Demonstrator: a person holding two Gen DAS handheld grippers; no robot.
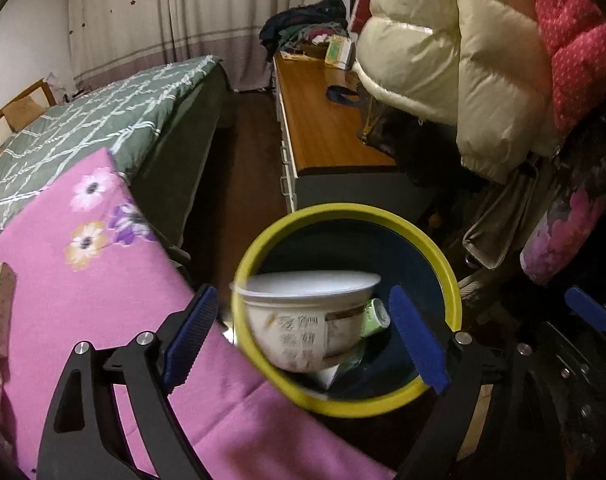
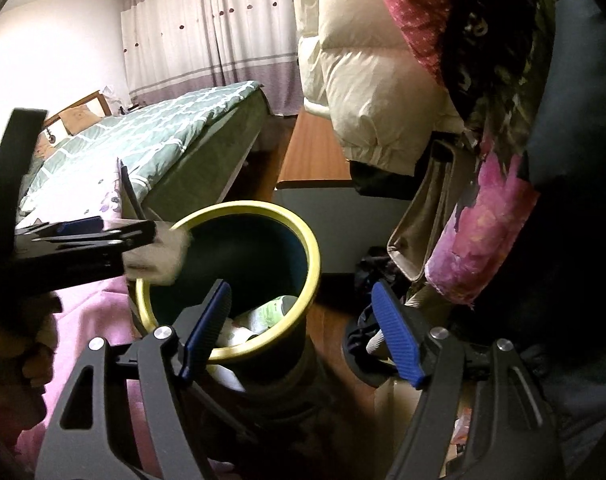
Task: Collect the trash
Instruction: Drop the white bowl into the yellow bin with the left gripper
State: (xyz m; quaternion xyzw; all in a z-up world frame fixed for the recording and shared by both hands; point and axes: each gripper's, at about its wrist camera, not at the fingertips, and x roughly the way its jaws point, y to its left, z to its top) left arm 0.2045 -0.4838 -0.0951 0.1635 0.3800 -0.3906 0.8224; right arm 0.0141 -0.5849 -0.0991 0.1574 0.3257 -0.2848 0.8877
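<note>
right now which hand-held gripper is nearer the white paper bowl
Left. The left hand-held gripper is open right at the blurred white paper bowl, over the yellow-rimmed bin. The right hand-held gripper is open lower, beside the bin's far rim.

The bin (image 1: pixel 447 264) has a yellow-green rim and a dark blue inside; the bowl (image 1: pixel 303 320) in it is white with grey print, beside a pale green bottle (image 1: pixel 377 316). The cloth (image 1: pixel 83 272) is pink with white, orange and purple flowers. The bedspread (image 1: pixel 95 120) is grey-green with a white lattice. Both grippers' pads (image 1: pixel 191 332) are blue on black frames
</note>
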